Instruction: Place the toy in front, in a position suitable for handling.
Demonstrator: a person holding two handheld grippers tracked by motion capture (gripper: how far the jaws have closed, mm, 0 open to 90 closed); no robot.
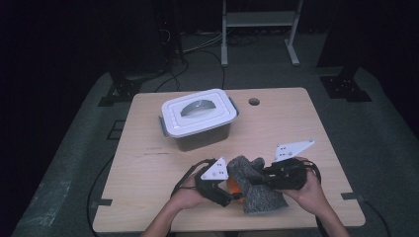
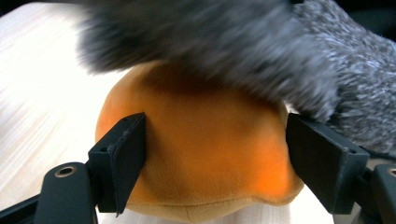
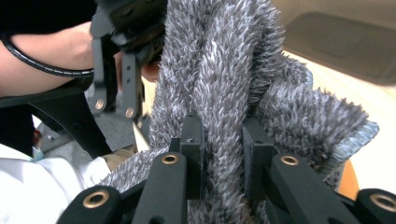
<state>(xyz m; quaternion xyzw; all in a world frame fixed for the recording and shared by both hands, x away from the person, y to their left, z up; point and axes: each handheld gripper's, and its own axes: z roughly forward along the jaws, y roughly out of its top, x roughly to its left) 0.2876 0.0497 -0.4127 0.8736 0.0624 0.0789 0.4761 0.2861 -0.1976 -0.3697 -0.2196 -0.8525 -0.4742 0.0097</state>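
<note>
An orange plush thing [image 2: 205,140] lies on the table near its front edge, half under a grey fuzzy cloth [image 2: 243,42]. My left gripper [image 2: 215,154] has a jaw pressed against each side of the plush. In the high view the left gripper [image 1: 225,193] sits left of the cloth [image 1: 259,190], with a bit of the orange plush [image 1: 231,185] peeking out between them. My right gripper [image 3: 223,144] is shut on a fold of the grey cloth [image 3: 219,70] and holds it bunched up over the plush. It comes in from the right [image 1: 264,177].
A white lidded plastic box [image 1: 197,114] with a handle stands at the middle back of the wooden table [image 1: 148,168]. A round hole [image 1: 254,101] is in the tabletop to the right of the box. A metal frame [image 1: 259,19] stands on the floor beyond the table.
</note>
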